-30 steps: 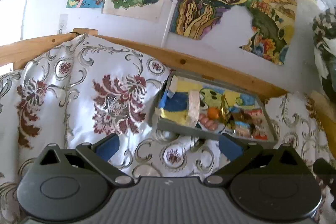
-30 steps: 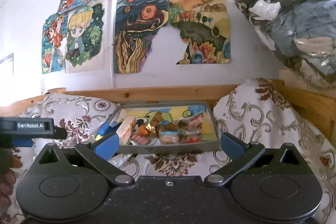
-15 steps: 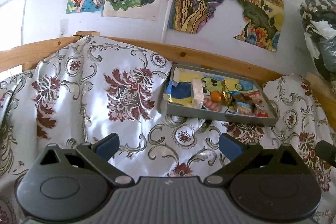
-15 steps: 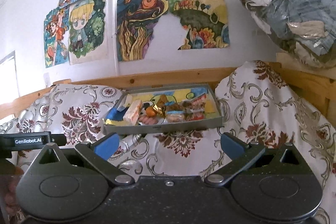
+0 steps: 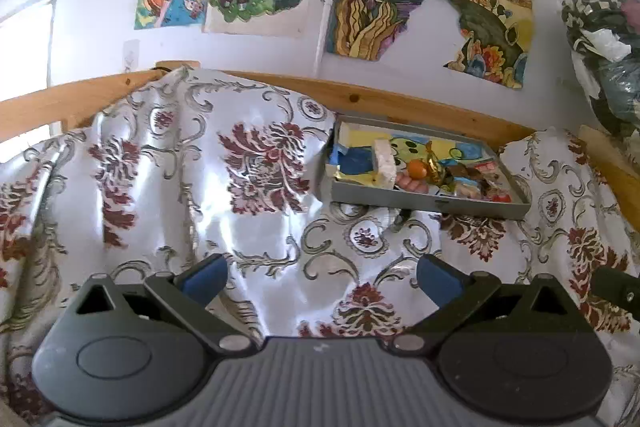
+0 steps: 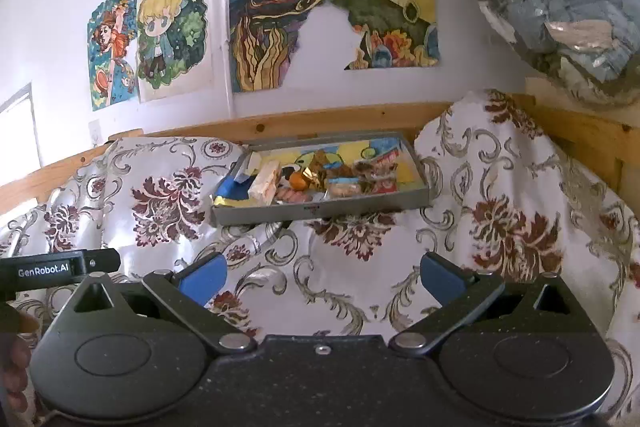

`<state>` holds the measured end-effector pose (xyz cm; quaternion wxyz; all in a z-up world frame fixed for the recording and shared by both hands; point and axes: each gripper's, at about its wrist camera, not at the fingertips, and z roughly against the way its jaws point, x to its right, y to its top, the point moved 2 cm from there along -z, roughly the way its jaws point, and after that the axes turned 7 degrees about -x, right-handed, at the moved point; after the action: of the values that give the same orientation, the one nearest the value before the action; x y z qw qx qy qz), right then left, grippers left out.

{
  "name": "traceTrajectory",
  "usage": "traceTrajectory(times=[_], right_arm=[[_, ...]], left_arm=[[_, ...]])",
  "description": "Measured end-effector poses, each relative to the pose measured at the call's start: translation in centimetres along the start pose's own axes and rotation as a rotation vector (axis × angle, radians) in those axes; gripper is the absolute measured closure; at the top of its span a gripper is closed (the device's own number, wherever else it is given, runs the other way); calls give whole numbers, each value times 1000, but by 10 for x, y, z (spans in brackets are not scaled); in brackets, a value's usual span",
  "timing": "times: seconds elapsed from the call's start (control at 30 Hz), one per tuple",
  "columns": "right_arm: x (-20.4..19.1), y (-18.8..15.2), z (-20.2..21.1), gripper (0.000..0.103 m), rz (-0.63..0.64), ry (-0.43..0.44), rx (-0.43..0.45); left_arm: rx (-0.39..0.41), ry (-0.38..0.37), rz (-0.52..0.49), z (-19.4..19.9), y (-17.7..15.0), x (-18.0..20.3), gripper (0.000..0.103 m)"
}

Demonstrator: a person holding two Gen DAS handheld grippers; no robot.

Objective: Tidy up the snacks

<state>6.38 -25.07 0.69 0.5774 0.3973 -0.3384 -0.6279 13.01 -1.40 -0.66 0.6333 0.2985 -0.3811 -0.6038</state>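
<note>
The left hand-held gripper [image 5: 320, 273] has its two blue-tipped fingers spread wide, and nothing is between them. The right hand-held gripper [image 6: 322, 273] is spread wide and holds nothing too. Both hang over the shiny white cloth with dark red flowers [image 5: 168, 163], well apart from the snacks.

Farther out, the flat grey tray with low walls [image 6: 320, 209] sits on that cloth, close to the long wooden rail [image 6: 320, 121]. The snacks lie inside it: a pale wrapped bar [image 6: 265, 179], a small round orange one [image 6: 297, 179], a shiny gold wrapper [image 6: 313, 175] and a red packet [image 6: 386, 163], all bunched close together.

The snacks being in the tray fits either a job nearly done or a pile waiting to be sorted. To pick one well, come in slowly from above, aim at one snack only, and squeeze softly so the tray does not slide on the slippery cloth.
</note>
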Motion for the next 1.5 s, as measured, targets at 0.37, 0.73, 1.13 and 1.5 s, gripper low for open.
traceTrajectory(times=[0.37, 0.73, 1.13, 1.5], right_arm=[[-14, -14, 15, 1, 18, 9, -39], [-22, -24, 28, 1, 40, 3, -46], [-15, -29, 27, 1, 5, -40, -82], [-19, -31, 26, 1, 36, -32, -93]], left_arm=[[-17, 22, 10, 23, -17, -10, 0], [-1, 48, -43, 46, -29, -8, 0], [9, 93, -71, 60, -43, -5, 0], [-6, 96, -59, 57, -44, -8, 0]])
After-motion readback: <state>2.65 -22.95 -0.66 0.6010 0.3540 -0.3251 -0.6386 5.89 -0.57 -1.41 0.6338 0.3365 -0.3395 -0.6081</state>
